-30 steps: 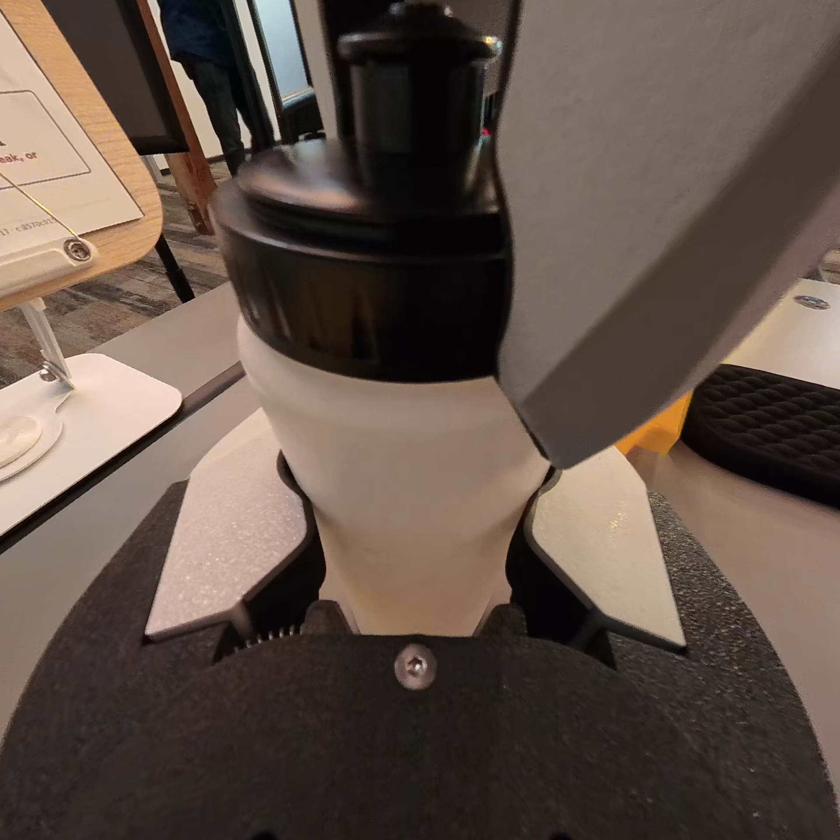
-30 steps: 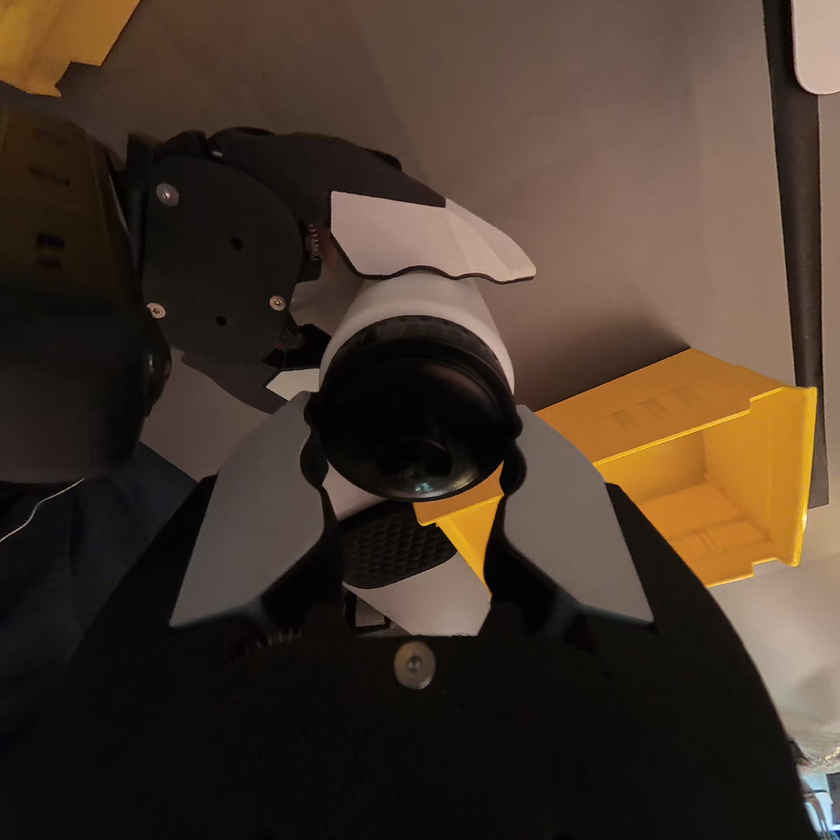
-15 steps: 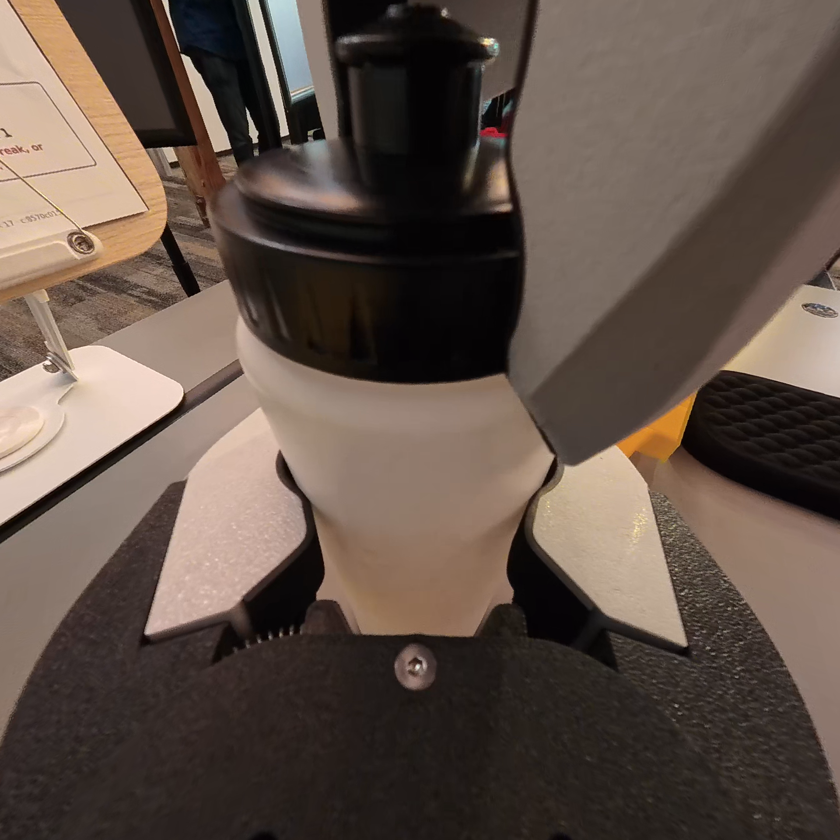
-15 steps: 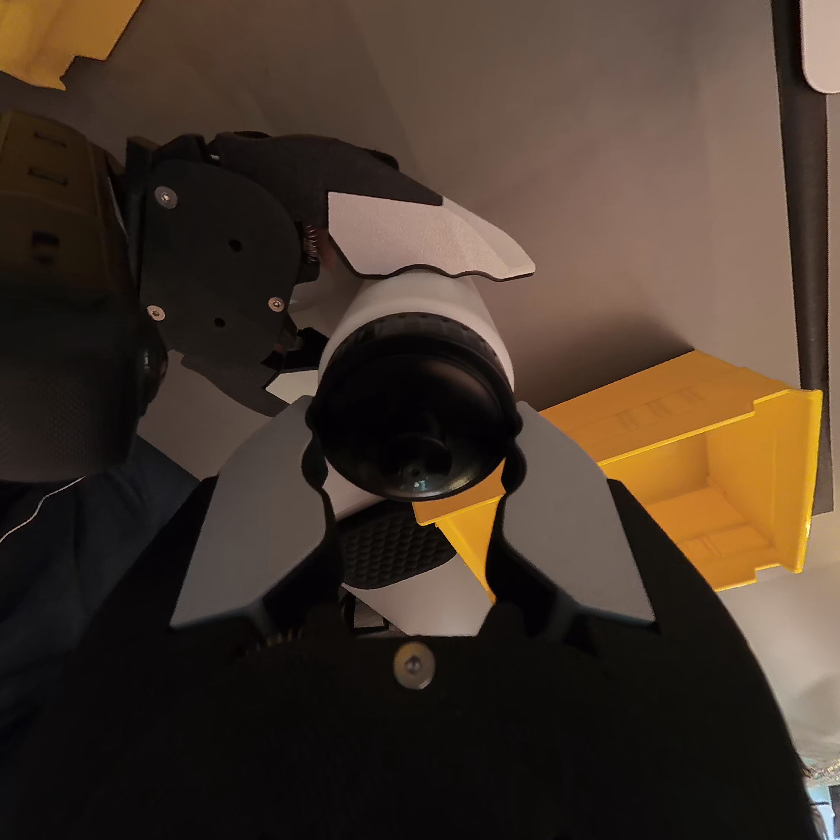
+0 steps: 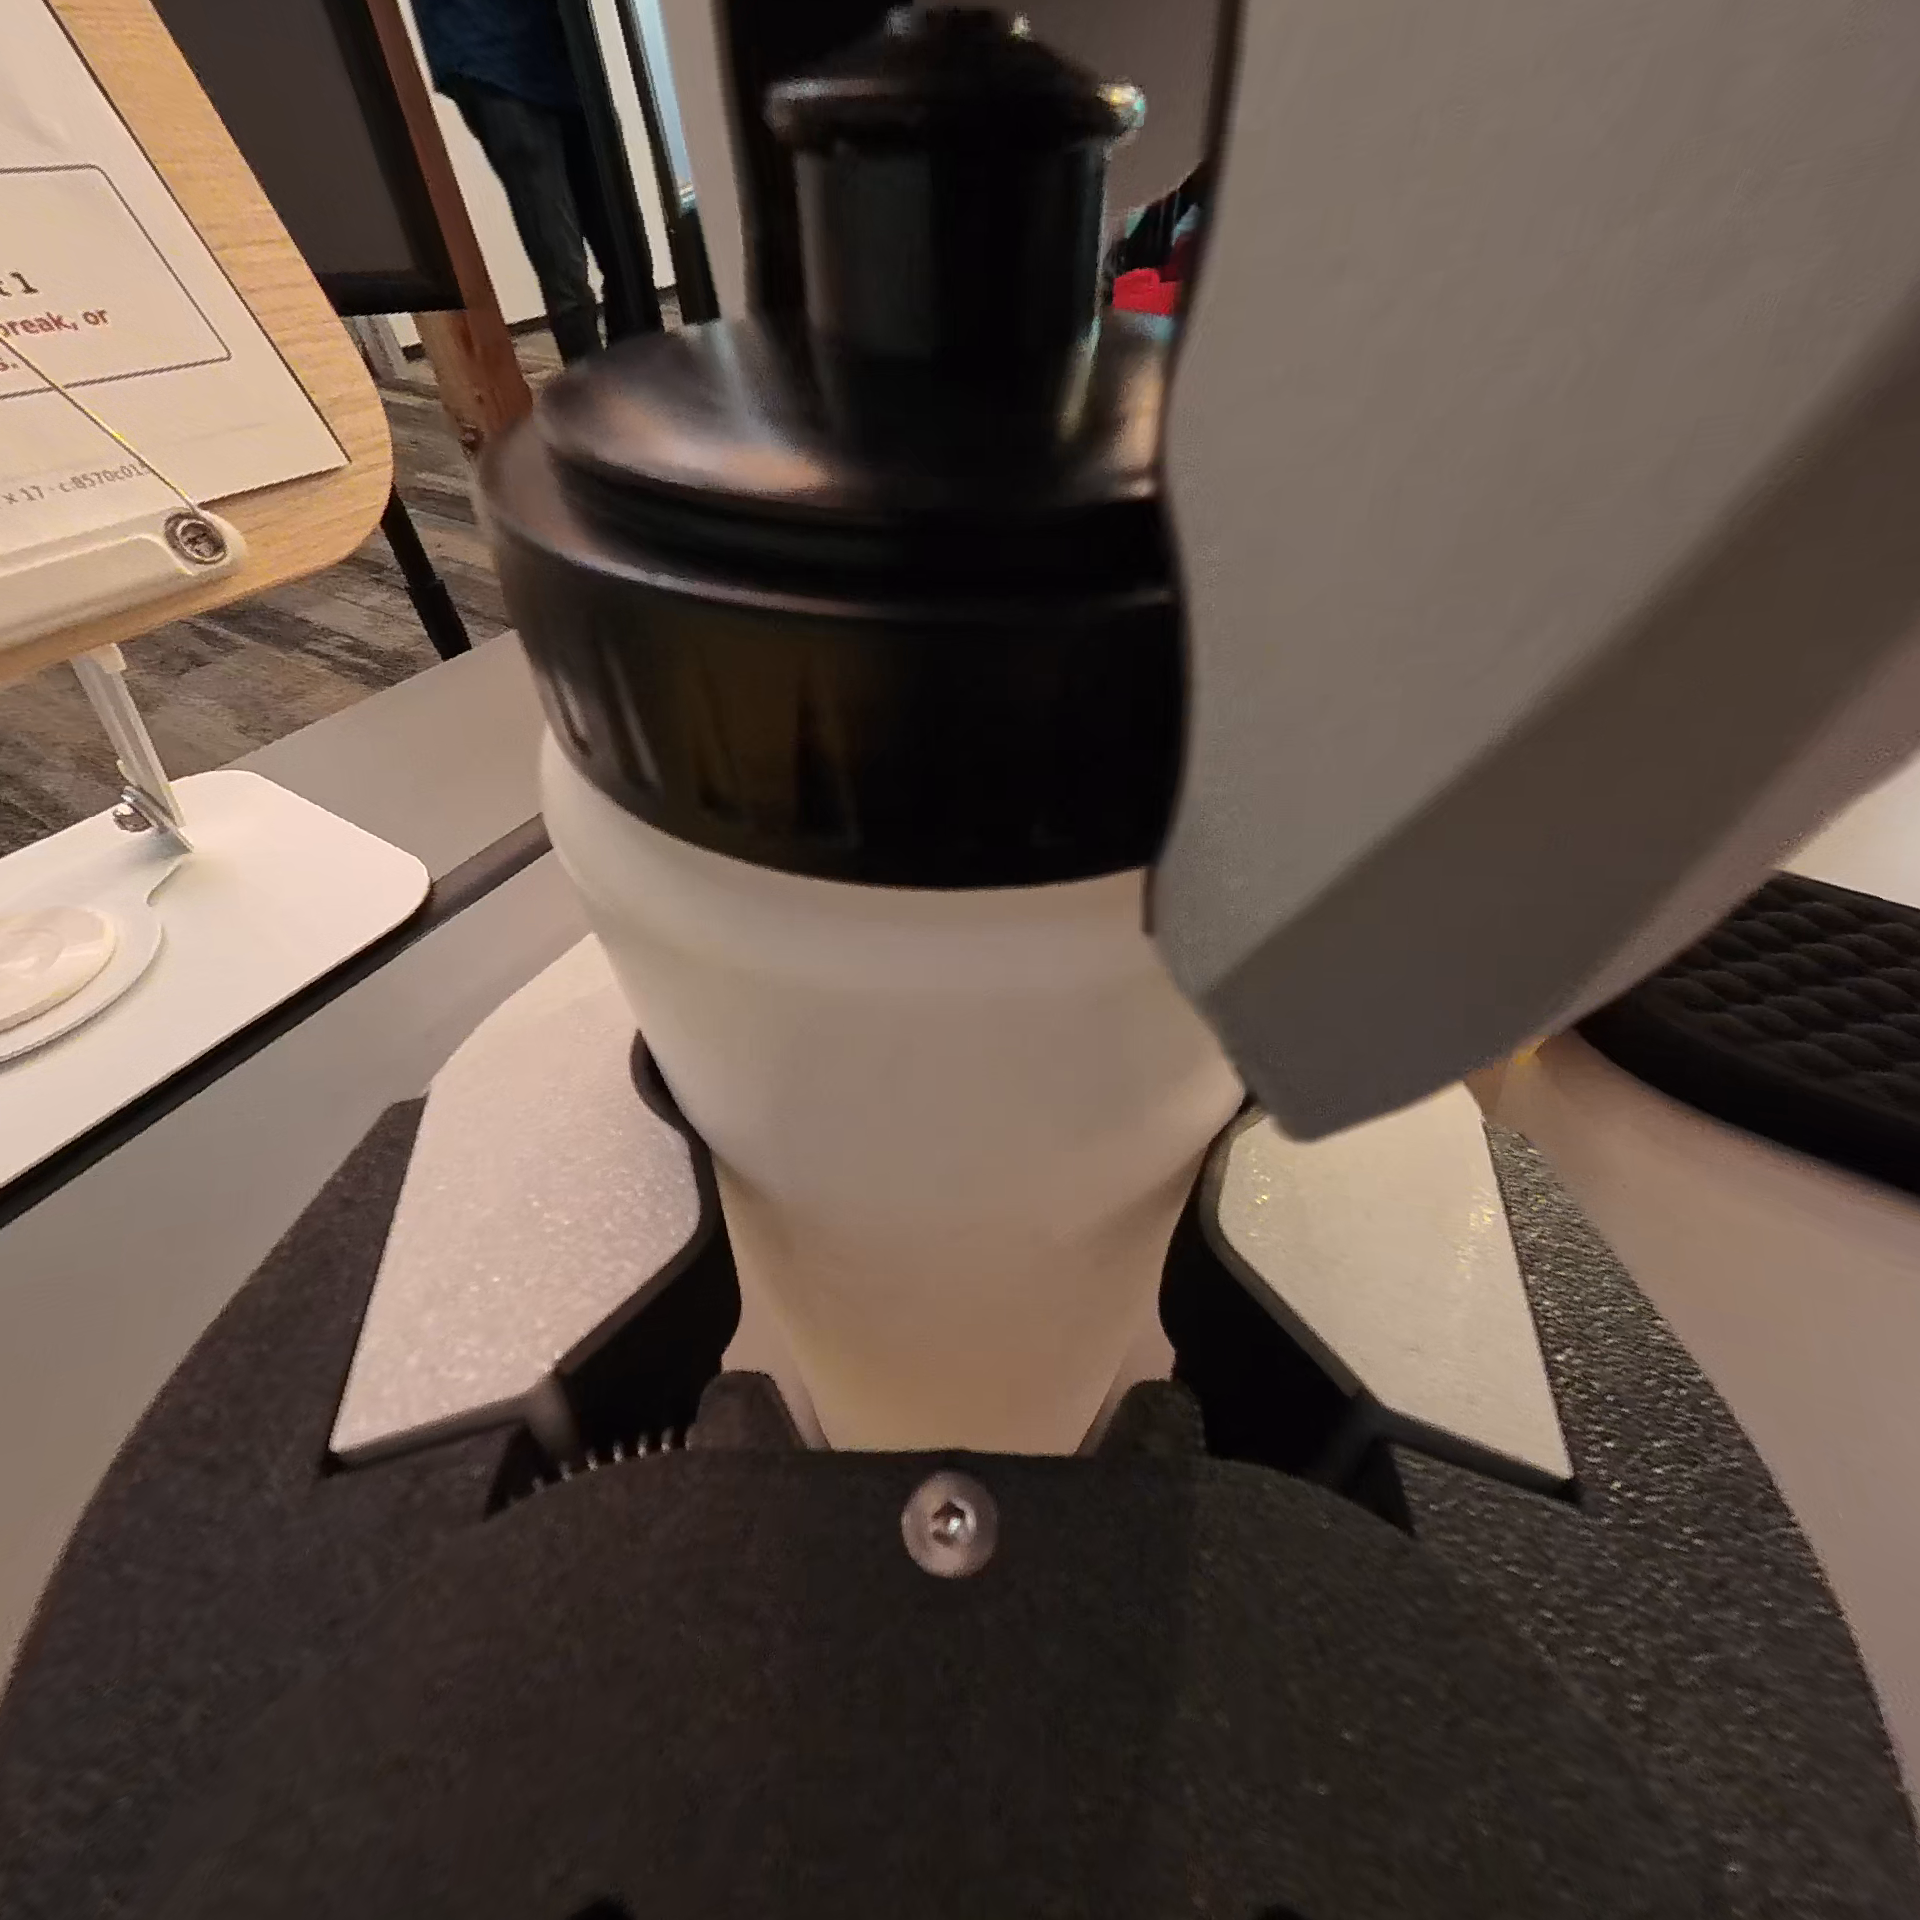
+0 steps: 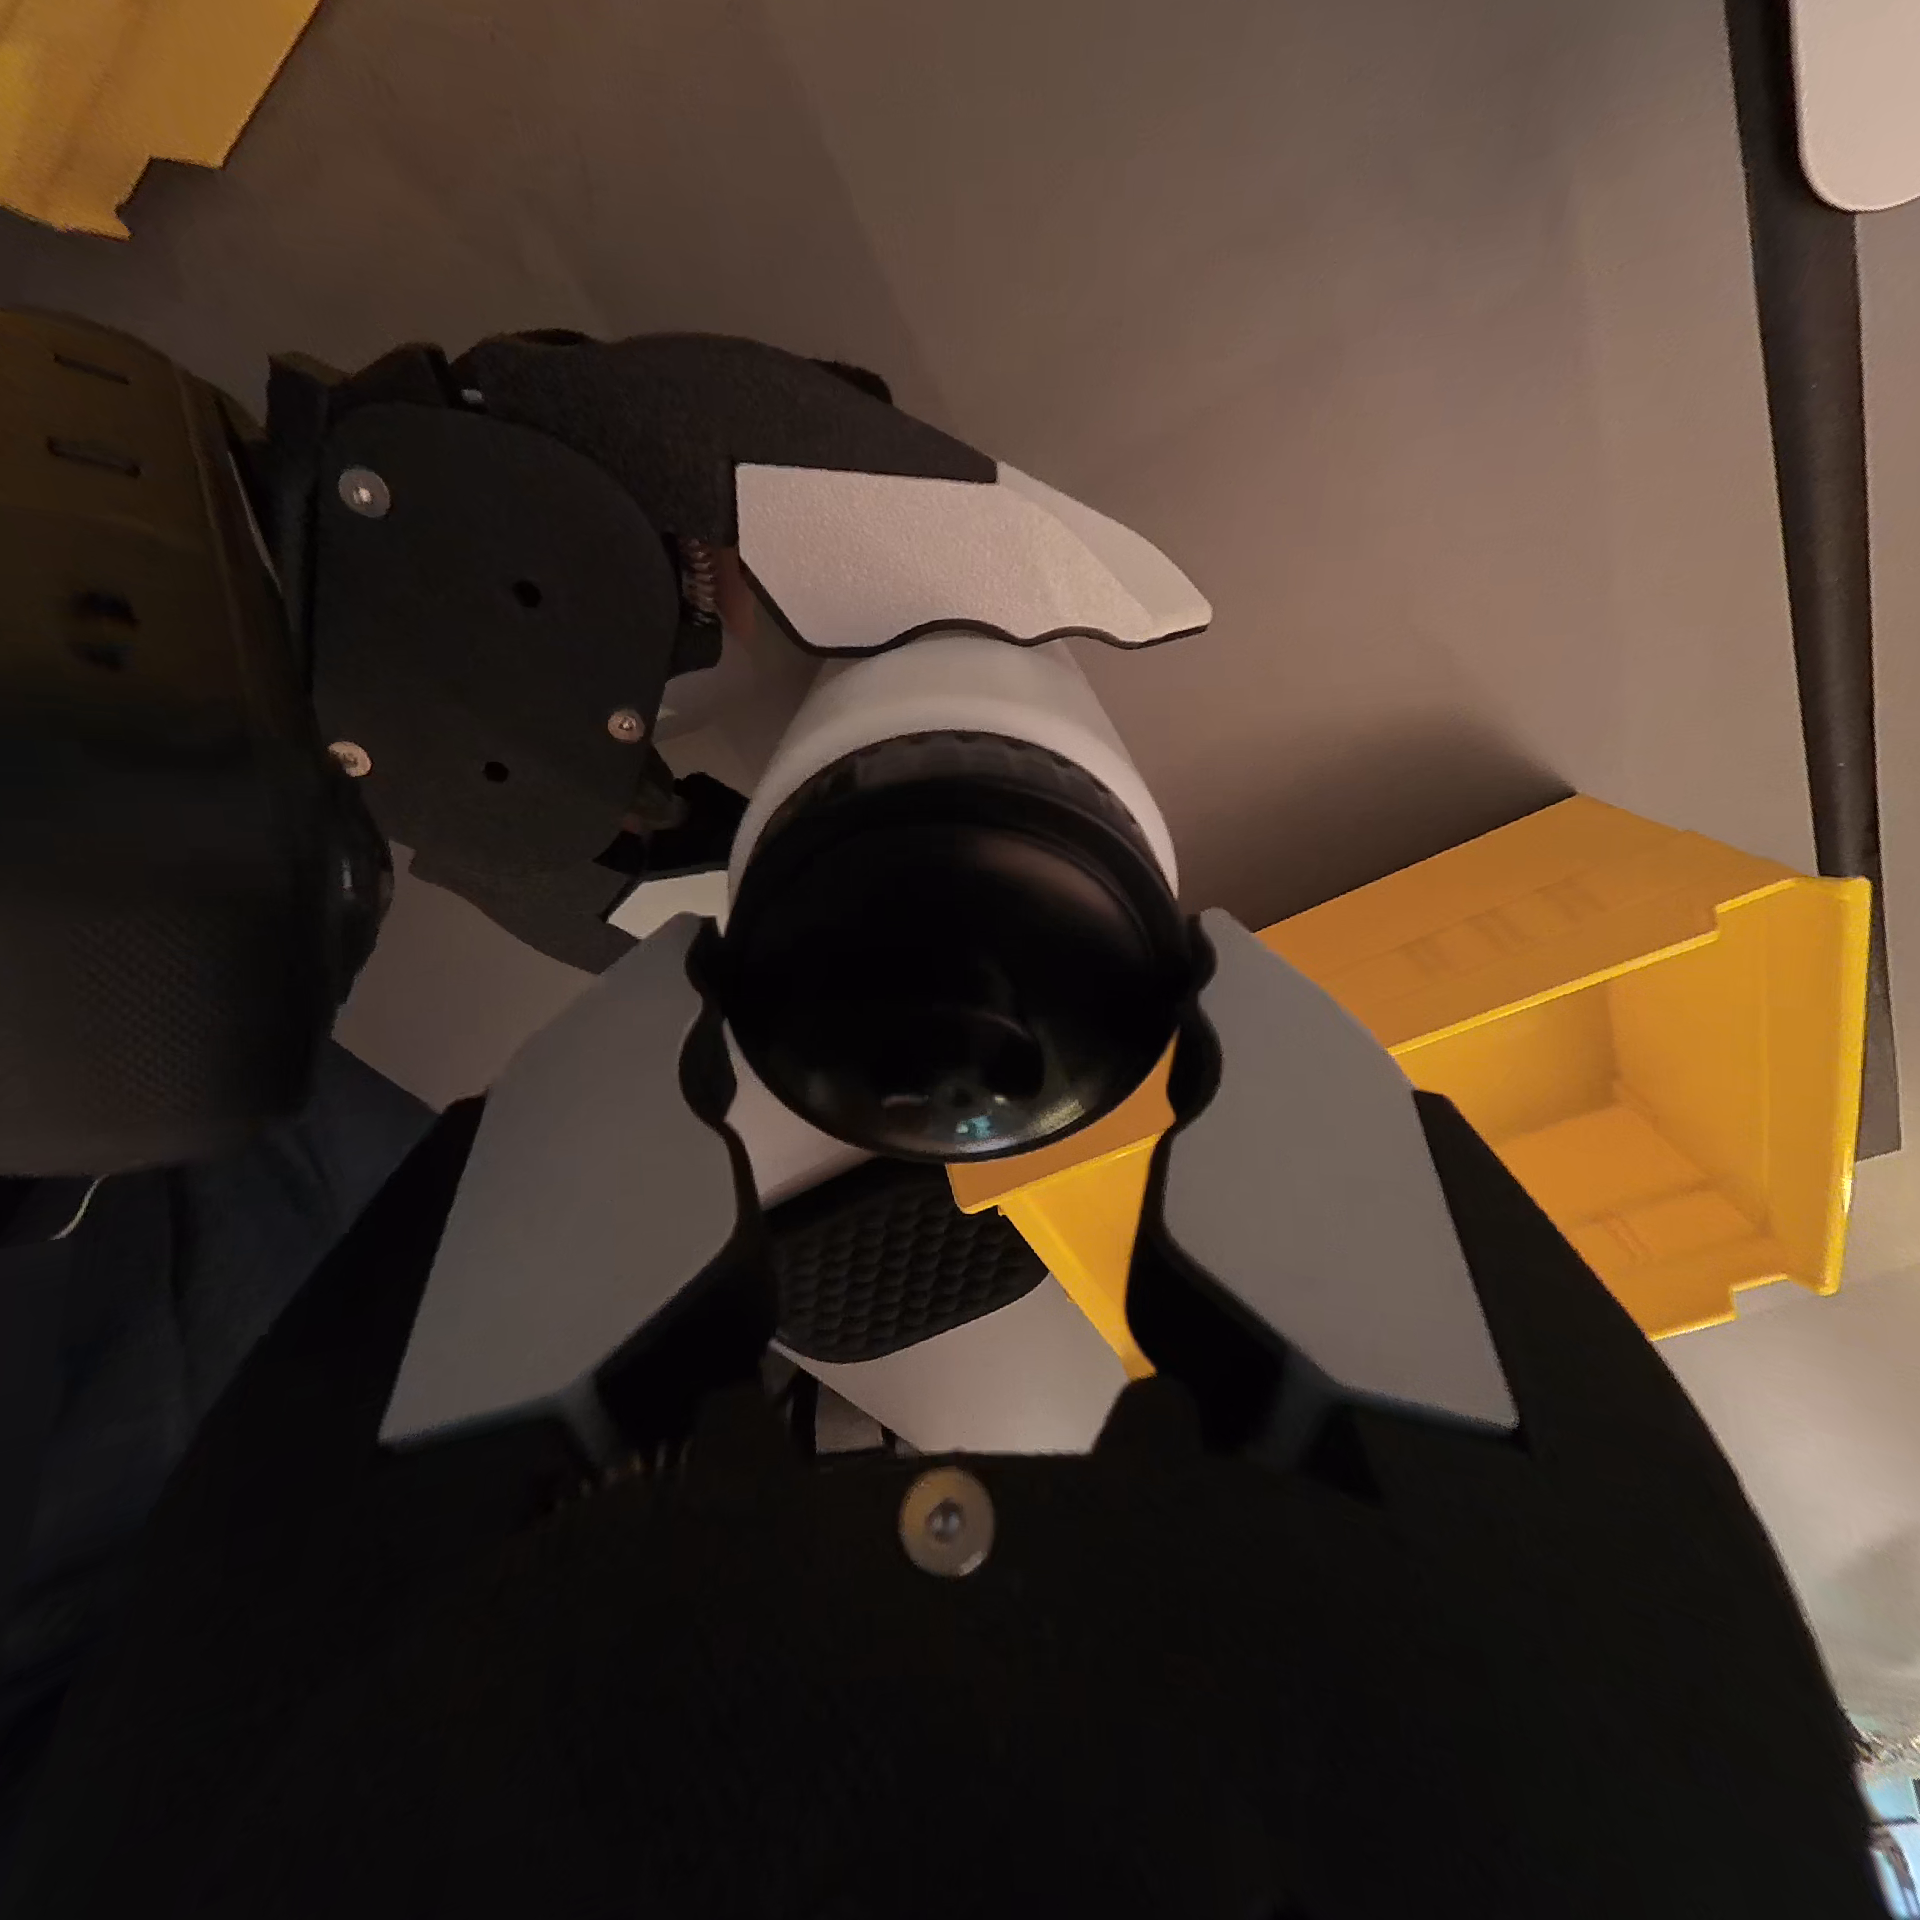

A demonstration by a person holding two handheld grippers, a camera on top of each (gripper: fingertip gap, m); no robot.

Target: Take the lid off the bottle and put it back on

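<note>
A white bottle (image 5: 935,1091) with a black spouted lid (image 5: 831,707) stands upright between the pads of my left gripper (image 5: 935,1049), which is shut on the bottle's body. The lid sits on the bottle. My right gripper (image 6: 951,935) comes from above and is shut on the lid (image 6: 951,997), one finger on each side. One of its grey fingers (image 5: 1507,520) covers the lid's right side in the left wrist view. The right wrist view shows the bottle (image 6: 935,696) and the left gripper's white pad (image 6: 956,561) behind it.
A yellow bin (image 6: 1558,1039) lies on the grey table to the right of the bottle. A black mat (image 5: 1766,1039) lies near it. A wooden board with a paper sheet (image 5: 156,312) stands on a white base (image 5: 208,914) at the left. A person (image 5: 520,156) stands far back.
The right gripper's finger has shifted slightly down and around the lid. The bottle stays still in the left gripper and the lid stays on it.
</note>
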